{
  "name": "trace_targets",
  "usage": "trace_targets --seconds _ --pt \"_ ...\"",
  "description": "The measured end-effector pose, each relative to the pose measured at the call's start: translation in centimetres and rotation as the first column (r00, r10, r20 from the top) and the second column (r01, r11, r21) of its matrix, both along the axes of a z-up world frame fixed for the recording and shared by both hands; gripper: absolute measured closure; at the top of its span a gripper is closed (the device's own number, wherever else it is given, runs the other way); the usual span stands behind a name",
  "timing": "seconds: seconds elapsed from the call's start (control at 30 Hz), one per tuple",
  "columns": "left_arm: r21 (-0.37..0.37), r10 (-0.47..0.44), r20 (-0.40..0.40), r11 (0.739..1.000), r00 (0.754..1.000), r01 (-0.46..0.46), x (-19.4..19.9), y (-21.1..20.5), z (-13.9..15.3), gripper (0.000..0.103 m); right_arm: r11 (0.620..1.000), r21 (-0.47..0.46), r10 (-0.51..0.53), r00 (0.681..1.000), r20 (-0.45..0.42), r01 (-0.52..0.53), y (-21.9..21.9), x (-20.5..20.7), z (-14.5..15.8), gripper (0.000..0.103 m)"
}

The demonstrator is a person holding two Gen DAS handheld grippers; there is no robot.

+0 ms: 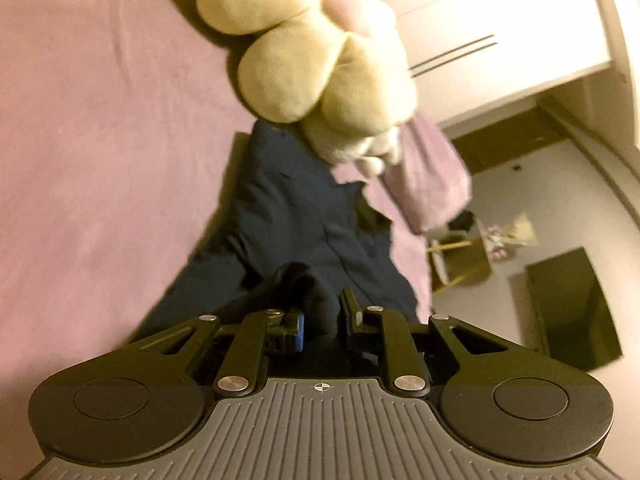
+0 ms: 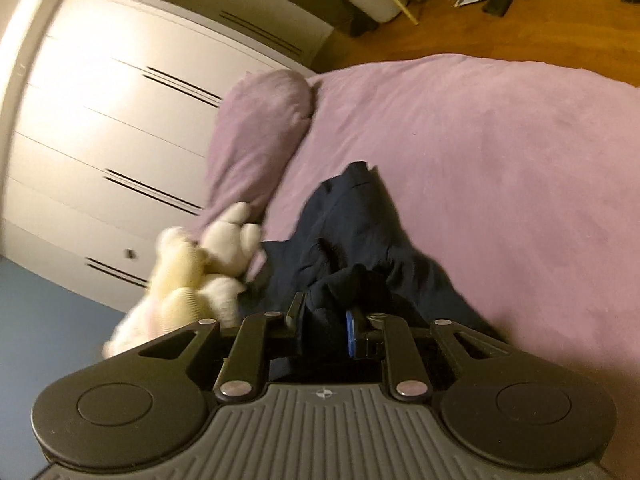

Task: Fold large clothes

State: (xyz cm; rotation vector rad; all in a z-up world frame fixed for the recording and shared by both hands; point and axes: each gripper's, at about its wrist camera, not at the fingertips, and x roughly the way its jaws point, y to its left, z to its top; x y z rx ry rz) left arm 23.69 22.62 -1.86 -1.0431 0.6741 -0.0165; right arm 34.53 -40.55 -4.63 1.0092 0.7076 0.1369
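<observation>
One dark blue garment (image 1: 296, 208) is seen on the purple bed (image 1: 100, 140). Two grippers are seen, the left gripper (image 1: 320, 320) and the right gripper (image 2: 326, 322). One purple pillow (image 2: 260, 136) and one cream soft toy (image 1: 304, 52) are counted at the bed's edge.

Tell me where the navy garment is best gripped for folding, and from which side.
Judging by its long lie on the bed, grip the navy garment at its near edge, from this end; both tools, left and right, already pinch bunched cloth there.
</observation>
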Motion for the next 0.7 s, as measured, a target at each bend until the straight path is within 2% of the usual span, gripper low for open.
trace_targets --seconds 0.13,0.3,0.43,0.47,0.53,0.6,0.67,0.7 --pt "0.001 0.032 -0.088 0.999 0.996 -0.032 4.9 0.6 -3.1 0.083 0.997 -0.083 -0.008 0.999 -0.047 0.004 2.1 4.5 -2.2 0.085" --pt "0.031 0.083 -0.200 0.996 0.976 -0.079 7.9 1.0 -6.7 0.082 0.975 -0.218 0.011 0.994 -0.105 -0.033 3.8 7.1 -4.7 0.085" --pt "-0.033 0.102 -0.191 0.993 0.976 -0.110 8.2 1.8 -8.2 0.075 0.963 -0.250 0.079 0.993 -0.088 -0.099 3.7 7.4 -5.2 0.081" --pt "-0.053 0.101 -0.184 0.992 0.978 -0.112 8.1 2.0 -8.2 0.074 0.963 -0.243 0.100 0.992 -0.076 -0.116 3.3 7.2 -4.9 0.078" --pt "-0.102 0.111 -0.158 0.987 0.981 -0.128 7.6 2.5 -8.1 0.069 0.969 -0.219 0.121 0.993 0.011 -0.116 2.2 5.8 -3.7 0.069" --pt "-0.139 0.126 -0.108 0.980 0.986 -0.141 6.9 3.0 -7.7 0.061 0.976 -0.203 0.110 0.987 0.119 -0.084 1.2 3.9 -2.3 0.047" --pt "-0.112 0.164 -0.056 0.979 0.985 -0.169 5.9 3.4 -6.5 0.045 0.967 -0.255 0.081 0.973 0.215 -0.025 0.3 1.8 -0.9 0.037" --pt "-0.085 0.189 -0.020 0.978 0.982 -0.190 5.2 3.7 -5.8 0.040 0.956 -0.293 0.081 0.967 0.241 -0.007 0.1 1.2 -0.5 0.036"
